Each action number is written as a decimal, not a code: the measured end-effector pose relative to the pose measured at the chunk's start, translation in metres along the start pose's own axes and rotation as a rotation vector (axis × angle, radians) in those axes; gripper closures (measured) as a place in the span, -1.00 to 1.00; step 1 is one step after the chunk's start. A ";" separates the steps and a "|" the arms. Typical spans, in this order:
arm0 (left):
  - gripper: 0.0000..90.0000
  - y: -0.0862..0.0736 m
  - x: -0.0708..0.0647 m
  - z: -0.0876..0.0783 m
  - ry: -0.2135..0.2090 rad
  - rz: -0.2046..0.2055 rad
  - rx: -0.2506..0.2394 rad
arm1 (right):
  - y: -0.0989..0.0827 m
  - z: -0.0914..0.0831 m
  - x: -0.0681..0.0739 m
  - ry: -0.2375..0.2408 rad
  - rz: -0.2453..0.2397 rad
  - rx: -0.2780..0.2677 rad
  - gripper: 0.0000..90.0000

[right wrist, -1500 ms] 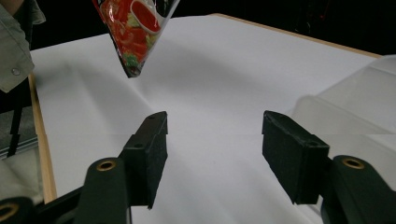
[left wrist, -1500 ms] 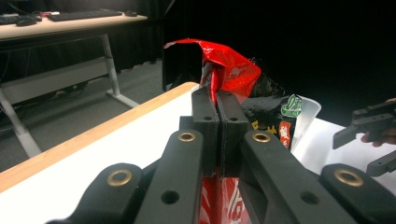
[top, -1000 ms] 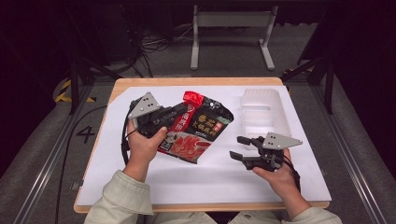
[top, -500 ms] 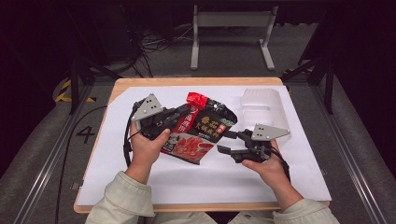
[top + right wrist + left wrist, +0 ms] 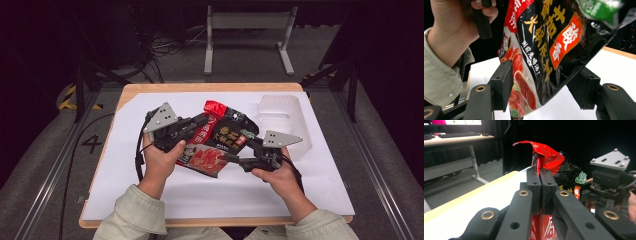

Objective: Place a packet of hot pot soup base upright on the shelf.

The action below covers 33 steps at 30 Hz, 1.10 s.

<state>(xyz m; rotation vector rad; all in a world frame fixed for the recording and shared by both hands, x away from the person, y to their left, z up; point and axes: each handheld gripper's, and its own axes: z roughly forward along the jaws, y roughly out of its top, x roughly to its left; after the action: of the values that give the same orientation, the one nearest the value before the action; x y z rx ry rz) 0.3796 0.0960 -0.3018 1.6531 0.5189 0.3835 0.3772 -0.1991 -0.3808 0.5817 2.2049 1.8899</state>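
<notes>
Two grippers meet over the middle of the table [image 5: 320, 200] in the high view, both at a black and red food pouch [image 5: 222, 137] held above the white sheet. The left gripper [image 5: 200, 125] comes in from the left and has the pouch by its left edge near the red top. The right gripper [image 5: 245, 152] comes in from the near right, its jaws at the pouch's lower right corner. A clear plastic tray [image 5: 282, 112] lies at the far right, just beyond the right hand [image 5: 277, 175]. Open white sheet runs along the near edge and down the left side; the table's wooden rim shows on the far and left edges. The floor to the left carries a painted "4" [image 5: 92, 144].

From the left gripper view, the left gripper [image 5: 540, 173] has its jaws pressed together on the pouch [image 5: 549, 157], with the crumpled red top standing up past the tips. The right gripper [image 5: 610, 182] sits near on the right.

From the right gripper view, the right gripper [image 5: 544, 82] has its jaws set wide, one on each side of the pouch's [image 5: 549, 50] lower corner, not pressing it. The pouch bears Chinese writing in gold and white, an orange-red label, a green patch at top right, and a picture of red food. The left hand [image 5: 451, 30] is at far left.
</notes>
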 end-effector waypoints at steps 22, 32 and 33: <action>0.95 -0.012 -0.006 0.012 -0.042 -0.034 0.007 | -0.009 0.003 -0.005 0.033 0.008 -0.054 0.34; 0.94 -0.012 -0.009 0.011 -0.046 -0.024 0.020 | -0.008 -0.001 -0.007 0.060 0.040 -0.041 0.72; 0.93 -0.012 -0.009 0.011 -0.044 -0.021 0.018 | -0.007 -0.001 -0.007 0.057 0.038 -0.040 0.74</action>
<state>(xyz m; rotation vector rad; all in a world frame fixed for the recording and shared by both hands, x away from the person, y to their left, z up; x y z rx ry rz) 0.3764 0.0830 -0.3149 1.6684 0.5077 0.3267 0.3818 -0.2037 -0.3886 0.5736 2.1996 1.9882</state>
